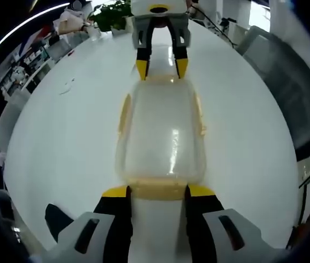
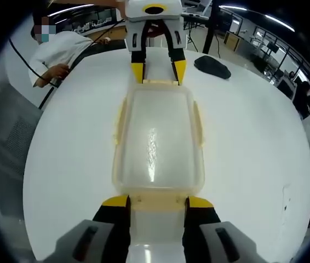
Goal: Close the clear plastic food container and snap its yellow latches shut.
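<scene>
left gripper view has a plant (image 1: 113, 15); right gripper view a person (image 2: 62, 52). lidded clear container (image 1: 160, 134) on table (image 1: 62, 137); left gripper (image 1: 158, 192) and right gripper (image 2: 158, 203) spread wide astride end latches, gripping nothing.

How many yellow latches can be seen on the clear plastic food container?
4. On the clear plastic food container: near-end latch, far-end latch, left-side latch, right-side latch. None seems hidden.

One clear container (image 1: 160, 131), four yellow latches (image 1: 160, 189), two claws (image 1: 158, 192).
</scene>
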